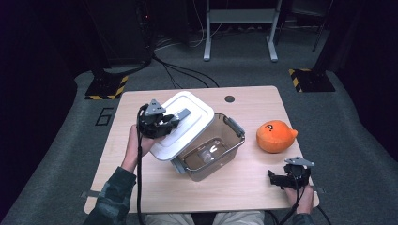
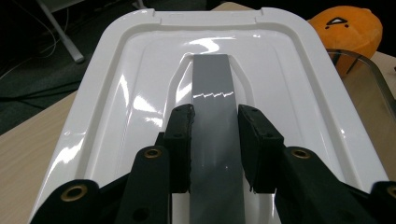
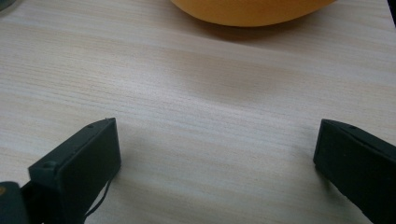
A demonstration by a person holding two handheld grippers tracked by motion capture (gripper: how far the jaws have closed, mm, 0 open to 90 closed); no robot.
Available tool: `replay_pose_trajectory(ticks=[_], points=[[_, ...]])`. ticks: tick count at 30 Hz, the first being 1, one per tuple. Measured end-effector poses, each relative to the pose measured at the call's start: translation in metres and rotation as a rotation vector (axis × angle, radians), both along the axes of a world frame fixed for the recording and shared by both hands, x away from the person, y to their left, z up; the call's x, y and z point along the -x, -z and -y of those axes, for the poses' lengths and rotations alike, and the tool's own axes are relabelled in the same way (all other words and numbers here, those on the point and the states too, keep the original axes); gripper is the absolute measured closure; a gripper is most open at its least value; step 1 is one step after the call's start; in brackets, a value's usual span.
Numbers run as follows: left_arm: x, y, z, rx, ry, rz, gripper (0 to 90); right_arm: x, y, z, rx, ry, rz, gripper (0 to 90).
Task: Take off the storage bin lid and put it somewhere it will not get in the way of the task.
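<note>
Right claw: my right gripper (image 1: 281, 179) sits low over the near right corner of the pale wooden table (image 1: 253, 187), jaws spread wide with nothing between them.
Right gripper view: both black jaws stand far apart over bare wood grain (image 3: 210, 116); the underside of the round orange plush toy (image 3: 252, 9) fills the top edge, just ahead of me.
Left claw: my left gripper (image 2: 215, 140) is closed narrow on the flat grey handle strip (image 2: 212, 84) that runs down the middle of the glossy white rectangular plastic lid (image 2: 116, 93).
Left gripper view: each pad presses a side of the grey strip; past the lid's right rim I see the clear curved wall of the bin (image 2: 369, 70) and the orange toy (image 2: 348, 28) with a dark mark on it.
High view: the white lid (image 1: 187, 122) is tilted, its right part resting across the left rim of the transparent smoke-brown plastic storage bin (image 1: 211, 154), which lies open to the camera with grey latches at its ends.
Bin contents: something pale and shiny lies inside; I cannot tell what.
Orange toy: it rests on the table (image 1: 276, 136) right of the bin, apart from it, beyond my right gripper.
Hands: my left hand (image 1: 138, 145) holds the gripper (image 1: 162, 123) by the lid's left edge.
</note>
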State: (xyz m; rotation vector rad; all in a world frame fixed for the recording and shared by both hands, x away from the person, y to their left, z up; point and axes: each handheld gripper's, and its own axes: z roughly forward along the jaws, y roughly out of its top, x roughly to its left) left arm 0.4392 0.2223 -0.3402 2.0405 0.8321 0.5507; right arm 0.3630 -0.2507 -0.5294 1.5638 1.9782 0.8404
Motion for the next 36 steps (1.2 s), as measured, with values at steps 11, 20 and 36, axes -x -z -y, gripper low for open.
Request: replay_pose_trajectory(ticks=[11,20,36], points=[[-0.001,-0.003,-0.02,-0.004,-0.048,0.017,66.1,0.0,0.0,0.0,0.0,0.002,0.0,0.0],[-0.003,0.0,-0.037,-0.007,-0.096,0.016,66.1,0.0,0.0,0.0,-0.001,0.003,0.0,0.0],[-0.005,0.006,-0.064,0.0,-0.169,0.01,66.2,0.0,0.0,0.0,-0.001,0.006,0.0,0.0]])
